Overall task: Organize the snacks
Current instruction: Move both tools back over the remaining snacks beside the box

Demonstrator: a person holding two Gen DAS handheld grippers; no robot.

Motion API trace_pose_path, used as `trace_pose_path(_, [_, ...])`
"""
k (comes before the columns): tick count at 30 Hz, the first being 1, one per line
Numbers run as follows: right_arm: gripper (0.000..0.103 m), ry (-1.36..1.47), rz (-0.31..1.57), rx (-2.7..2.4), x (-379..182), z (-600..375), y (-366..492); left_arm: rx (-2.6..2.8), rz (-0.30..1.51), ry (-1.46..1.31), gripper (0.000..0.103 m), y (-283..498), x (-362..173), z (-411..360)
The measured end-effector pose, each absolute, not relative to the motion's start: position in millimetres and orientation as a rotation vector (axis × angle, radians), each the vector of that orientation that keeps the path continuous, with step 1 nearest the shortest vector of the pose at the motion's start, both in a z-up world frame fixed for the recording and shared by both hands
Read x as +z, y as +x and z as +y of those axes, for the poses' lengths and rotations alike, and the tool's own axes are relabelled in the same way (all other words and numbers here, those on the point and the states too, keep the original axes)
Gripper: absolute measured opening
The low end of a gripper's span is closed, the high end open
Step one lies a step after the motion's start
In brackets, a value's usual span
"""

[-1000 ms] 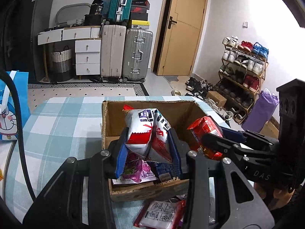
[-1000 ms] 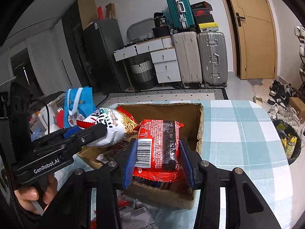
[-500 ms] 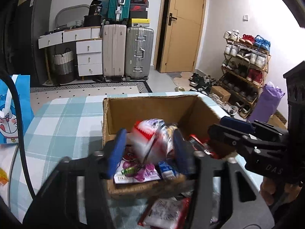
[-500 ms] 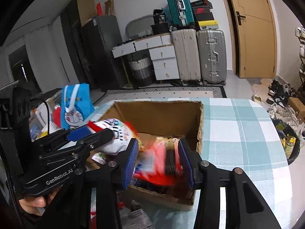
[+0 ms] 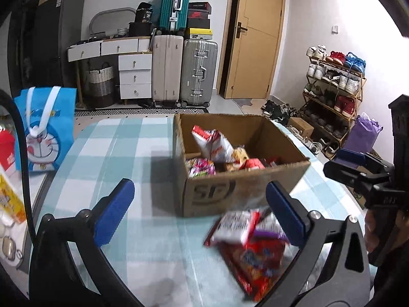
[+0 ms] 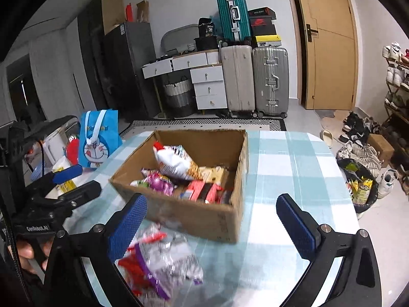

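A brown cardboard box [image 5: 245, 194] [image 6: 230, 220] stands on the checked tablecloth and holds several snack packs. A white and red chip bag [image 5: 217, 144] [image 6: 176, 162] lies on top of them, and a red packet [image 6: 204, 190] lies near the box's front. My left gripper [image 5: 202, 212] is open and empty in front of the box. My right gripper [image 6: 212, 225] is open and empty, also in front of the box. A loose pile of snack packs [image 5: 253, 245] [image 6: 158, 258] lies on the table before the box, blurred.
A blue cartoon bag [image 5: 46, 128] [image 6: 98, 138] stands at the table's left edge. Suitcases [image 5: 184, 69] and a drawer unit stand at the back wall. A shoe rack [image 5: 332, 81] is at the right. A bin bag [image 6: 358, 186] sits on the floor right of the table.
Both grippers opened and let go: the chip bag and the red packet now lie in the box. Both grippers have drawn back from the box.
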State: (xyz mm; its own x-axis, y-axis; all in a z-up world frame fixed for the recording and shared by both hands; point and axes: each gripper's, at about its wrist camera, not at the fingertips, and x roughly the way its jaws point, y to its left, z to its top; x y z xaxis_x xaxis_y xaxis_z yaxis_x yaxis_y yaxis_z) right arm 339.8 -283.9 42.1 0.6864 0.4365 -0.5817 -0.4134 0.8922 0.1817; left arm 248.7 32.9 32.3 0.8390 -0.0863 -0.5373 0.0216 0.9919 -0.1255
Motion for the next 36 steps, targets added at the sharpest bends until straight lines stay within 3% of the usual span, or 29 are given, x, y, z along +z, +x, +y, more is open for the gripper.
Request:
trace_pose_path(11, [0.102, -0.002, 0.726, 0.46, 25.7, -304.9, 281.2, -0.064, 0.623, -0.109, 0.103, 184.5, 0.2, 33.7])
trace_pose_path(36, [0.103, -0.071, 0.846, 0.572, -16.6, -271.5, 242.1, -0.089, 0.716, -0.088, 0.103, 177.4, -30.0, 15.3])
